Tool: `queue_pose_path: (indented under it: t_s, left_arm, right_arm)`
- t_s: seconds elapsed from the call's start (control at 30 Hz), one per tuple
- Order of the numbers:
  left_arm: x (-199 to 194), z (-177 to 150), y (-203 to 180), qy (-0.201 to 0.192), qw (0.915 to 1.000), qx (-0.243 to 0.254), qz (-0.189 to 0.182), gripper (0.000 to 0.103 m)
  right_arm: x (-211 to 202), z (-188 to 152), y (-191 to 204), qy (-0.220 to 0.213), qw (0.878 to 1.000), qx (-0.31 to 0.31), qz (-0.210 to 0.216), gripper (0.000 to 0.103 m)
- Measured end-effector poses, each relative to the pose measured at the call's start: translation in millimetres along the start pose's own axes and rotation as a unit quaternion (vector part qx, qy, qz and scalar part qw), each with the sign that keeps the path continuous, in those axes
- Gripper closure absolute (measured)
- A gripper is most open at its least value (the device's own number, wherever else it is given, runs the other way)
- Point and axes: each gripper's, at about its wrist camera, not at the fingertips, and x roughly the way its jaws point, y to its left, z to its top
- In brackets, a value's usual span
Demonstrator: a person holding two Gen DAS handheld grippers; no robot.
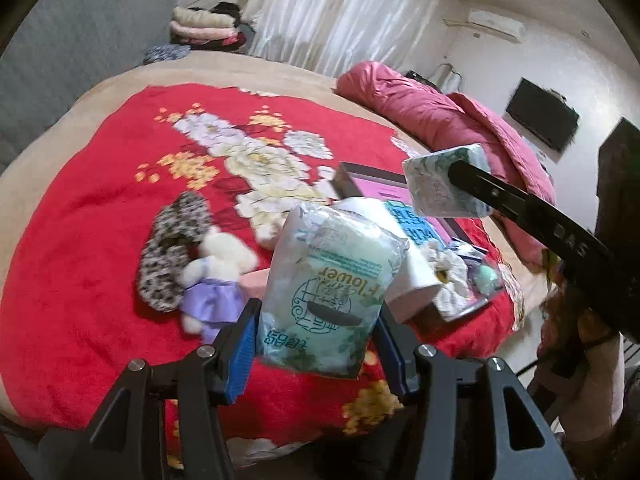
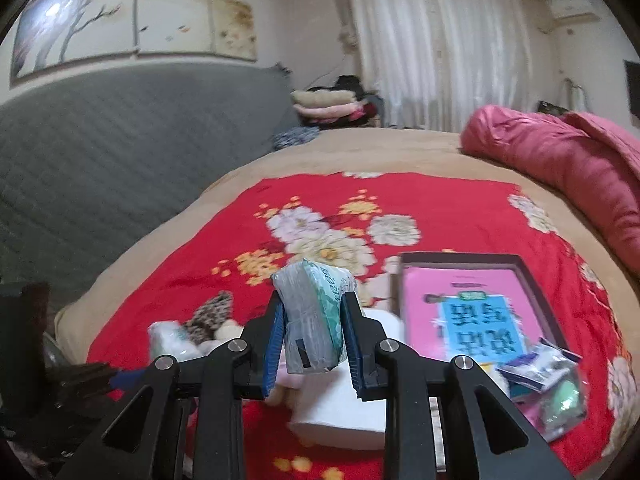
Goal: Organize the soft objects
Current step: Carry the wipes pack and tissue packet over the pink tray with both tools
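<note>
**Both hand-held grippers clamped on tissue packs above the bed**

Left hand-held gripper: blue pads closed partway onto the sides of a soft tissue pack, held upright off the bed, green print and the word "Flower" upside down toward the camera. Jaws kept fairly wide by the pack's bulk.

Right hand-held gripper: closed narrower, pinching a second tissue pack edge-on between its pads. Same pack seen from the left wrist at the tip of the right tool's black finger, raised over the shallow box.

On the red floral blanket, below and beyond the held packs:
- shallow box with a pink and blue printed sheet inside, near the right edge of the blanket
- white roll or block just in front of the box, partly covered by the left pack
- clear bag of small items overlapping the box's near corner, contents blurred
- plush toy in a purple dress touching a leopard-print slipper, to the left

Hard to make out or cut off:
- a pink thing beside the plush toy, mostly hidden behind the left pack
- a white bundle at the left in the right wrist view, blurred; cannot tell whether it is the left pack
- lower part of the blanket blocked by both tools' black frames

Rolled pink quilt along the far right side of the bed.
</note>
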Motion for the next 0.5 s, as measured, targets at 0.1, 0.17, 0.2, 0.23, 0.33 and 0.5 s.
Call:
queue_pose_path:
  t_s: [0.1,0.17,0.2,0.23,0.33,0.5]
  left_arm:
    - [3.0,3.3,-20.1,0.003,0.9999,0.013,-0.009,0.049]
    - [4.5,5.1,-30.6,0.005,0.9997,0.018,-0.015,0.049]
    - [6.4,6.8,-37.6,0.007,0.9996,0.022,-0.018,0.049]
    - [7.9,7.9,-42.6,0.008,0.9994,0.025,-0.021,0.049]
    - [14.8,12.5,-60.7,0.012,0.9989,0.037,-0.028,0.049]
    - [32.0,22.1,-86.0,0.019,0.9978,0.053,-0.035,0.049]
  right_arm:
    - [-9.6,-3.1,-22.2,-0.010,1.000,0.025,-0.011,0.075]
    - [-15.7,-6.0,-35.7,-0.016,0.999,0.037,-0.020,0.075]
    - [-16.7,-6.7,-41.8,-0.017,0.999,0.043,-0.022,0.075]
    - [-18.8,-7.8,-47.8,-0.020,0.998,0.050,-0.026,0.075]
    - [-25.0,-11.5,-68.1,-0.025,0.997,0.070,-0.038,0.075]
    - [-38.0,-20.8,-104.9,-0.036,0.991,0.109,-0.064,0.075]
